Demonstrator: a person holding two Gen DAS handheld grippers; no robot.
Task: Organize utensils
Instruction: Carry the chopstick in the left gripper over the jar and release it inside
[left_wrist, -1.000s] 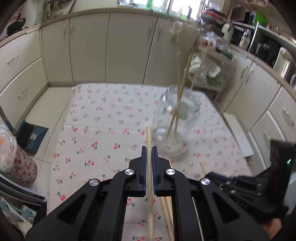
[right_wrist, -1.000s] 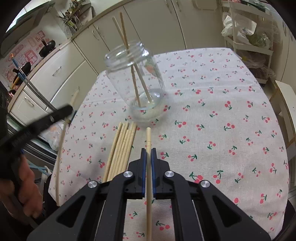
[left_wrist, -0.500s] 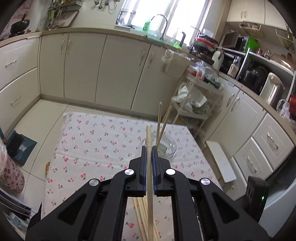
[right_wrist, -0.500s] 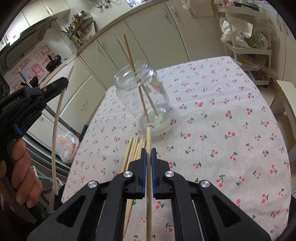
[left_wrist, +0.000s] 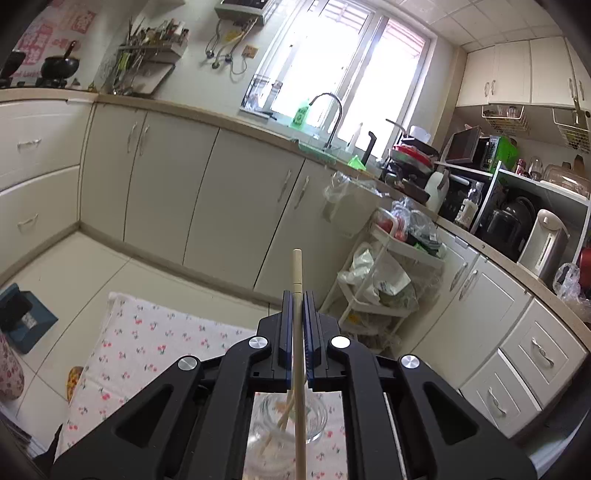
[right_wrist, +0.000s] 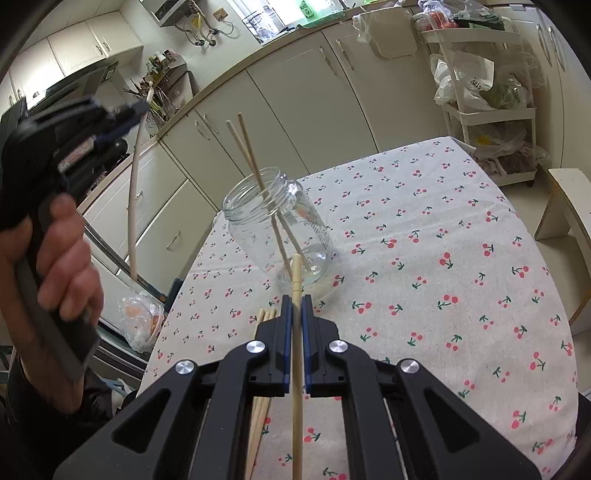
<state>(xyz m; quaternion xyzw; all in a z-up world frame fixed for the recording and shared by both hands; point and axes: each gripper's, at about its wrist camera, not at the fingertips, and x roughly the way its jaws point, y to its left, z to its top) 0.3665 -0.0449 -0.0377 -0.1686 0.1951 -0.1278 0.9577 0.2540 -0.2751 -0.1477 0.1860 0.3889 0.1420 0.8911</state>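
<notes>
Both pale wooden chopsticks (right_wrist: 296, 332) slim (round-tipped), each gripper's fingers (right_wrist: 284, 332) clamped on one.

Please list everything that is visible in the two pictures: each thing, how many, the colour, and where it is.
jar: one, clear glass, upright on the cloth.
chopsticks in jar: two, pale wood, leaning, tips above the rim.
loose chopsticks: several, pale wood, flat on the cloth beside the right gripper.
cloth: one, white with red cherries, over the table.
cart: one, white, with bags, beyond the table.
cabinets: cream, along the walls.
tap: one, metal, under the window.
left gripper: black, raised, shut on one chopstick.
right gripper: black, shut on one chopstick.
hand: one, holding the left gripper.
</notes>
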